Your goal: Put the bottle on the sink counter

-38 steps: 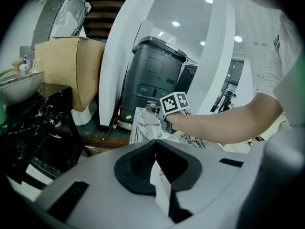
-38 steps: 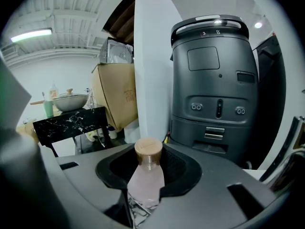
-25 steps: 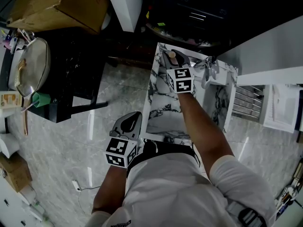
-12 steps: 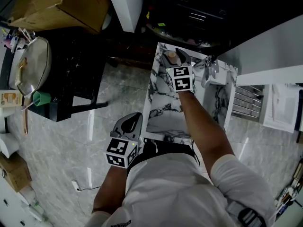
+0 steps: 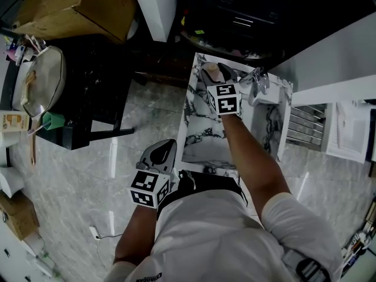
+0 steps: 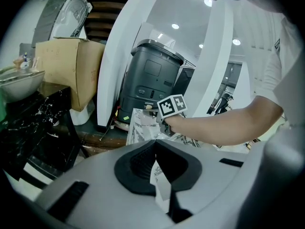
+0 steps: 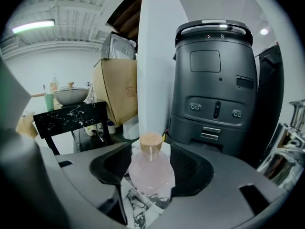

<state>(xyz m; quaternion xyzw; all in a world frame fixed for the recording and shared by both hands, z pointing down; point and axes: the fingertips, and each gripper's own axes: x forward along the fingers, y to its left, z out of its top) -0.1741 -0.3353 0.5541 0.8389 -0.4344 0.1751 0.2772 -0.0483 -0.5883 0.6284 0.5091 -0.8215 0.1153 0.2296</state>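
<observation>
A pale pink round bottle point(image 7: 150, 173) with a tan cap stands upright on the white marble sink counter point(image 5: 200, 135), near its far edge. My right gripper point(image 7: 150, 151) is around it and its jaws have just been opening. They now stand wide, one on each side of the bottle, with the pads no longer squeezing it. In the head view the right gripper point(image 5: 216, 69) reaches over the counter and the bottle's cap point(image 5: 210, 71) shows between its fingers. My left gripper point(image 5: 167, 144) hangs shut and empty over the floor, left of the counter.
A chrome faucet point(image 5: 258, 81) and the sink basin point(image 5: 267, 122) lie right of the bottle. A dark grey machine point(image 7: 214, 89) stands behind the counter beside a white pillar point(image 5: 154, 4). A black marble table point(image 5: 88, 98) with a lidded pan point(image 5: 41, 81) and a cardboard box point(image 5: 76, 7) are at left.
The right gripper's jaws have spread apart and let go of the bottle, which stays standing on the counter. The left gripper has not moved.
</observation>
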